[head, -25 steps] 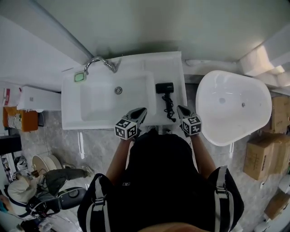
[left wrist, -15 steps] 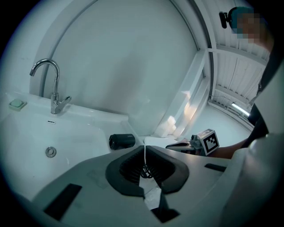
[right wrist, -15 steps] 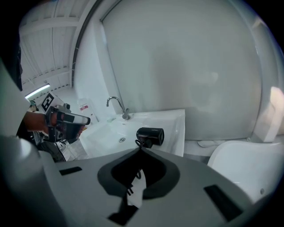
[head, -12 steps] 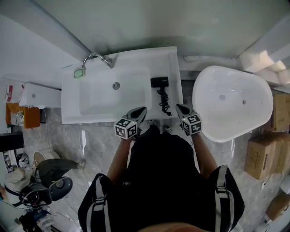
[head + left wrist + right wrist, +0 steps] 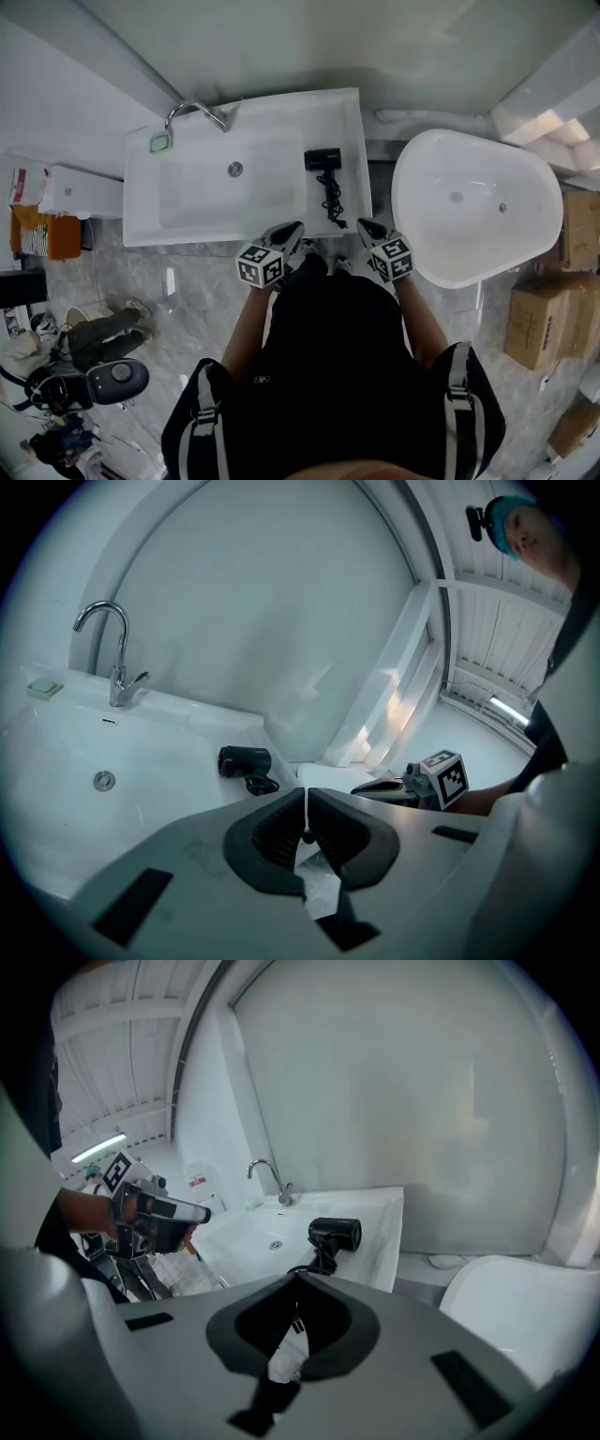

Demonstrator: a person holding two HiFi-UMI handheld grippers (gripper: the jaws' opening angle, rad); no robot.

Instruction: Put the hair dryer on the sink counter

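Closed, empty left tongs (image 5: 294,231) and right tongs (image 5: 362,224) had retreated; black hair dryer (image 5: 322,160) lay upper-centre on white sink surface (image 5: 352,122): task likely done.

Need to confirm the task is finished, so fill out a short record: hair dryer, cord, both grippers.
hair dryer: lying on the sink counter, right of the basin
cord: bundled on the counter, in front of the dryer
left gripper: fingers together, nothing held, apart from the dryer
right gripper: fingers together, nothing held, apart from the dryer
task: looks done
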